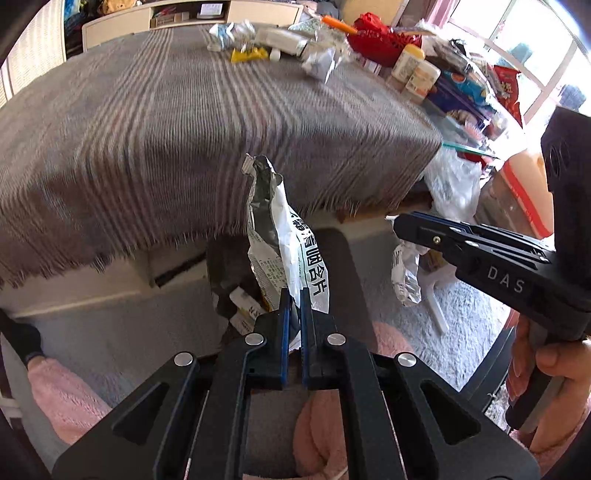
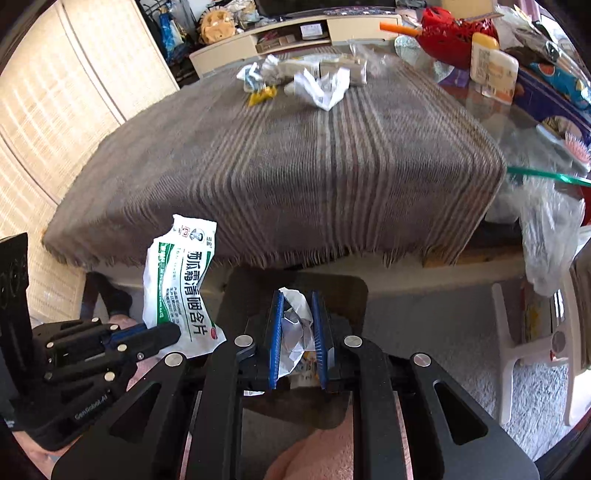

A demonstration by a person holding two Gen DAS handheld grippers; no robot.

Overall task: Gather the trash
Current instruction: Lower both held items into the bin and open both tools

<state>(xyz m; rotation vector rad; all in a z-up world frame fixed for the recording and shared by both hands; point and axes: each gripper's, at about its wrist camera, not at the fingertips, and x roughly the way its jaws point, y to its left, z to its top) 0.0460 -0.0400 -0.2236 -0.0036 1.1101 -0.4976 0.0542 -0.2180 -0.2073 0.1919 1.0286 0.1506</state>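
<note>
Below the table edge, at six o'clock in each wrist view, a black bin (image 1: 343, 266) sat mostly hidden behind the tools, and its contents could barely be made out: only a few box corners showed beside the left gripper (image 1: 294, 306). That gripper's jaws were pinched tight on the bottom edge of one white-and-green sachet (image 2: 181, 284), which stood up toward twelve o'clock over the bin; its foil inside showed in the left view, its printed face in the right. The right gripper (image 2: 298, 332) had its jaws nearly closed on one crumpled paper wad (image 2: 295, 325), whose lower part was lost between the blue pads (image 2: 276, 339). Seen from the left, that same gripper came in from three o'clock, with the wad hanging under its tip and a hand (image 1: 543, 373) cut off by the frame edge.

Two grippers and two held pieces of trash could be counted. On the striped cloth (image 2: 295, 166), a loose pile of trash (image 2: 303, 81) lay at twelve o'clock, too blurred to count surely; a yellow wrapper (image 1: 249, 54) and one crumpled white sheet (image 2: 325, 88) stood out. At one to two o'clock, two pale bottles (image 1: 415, 70) and a red bag (image 2: 454, 35) stood on bare glass. One white plastic stool (image 2: 528, 354) sat at four o'clock in the right view, partly cut off.
</note>
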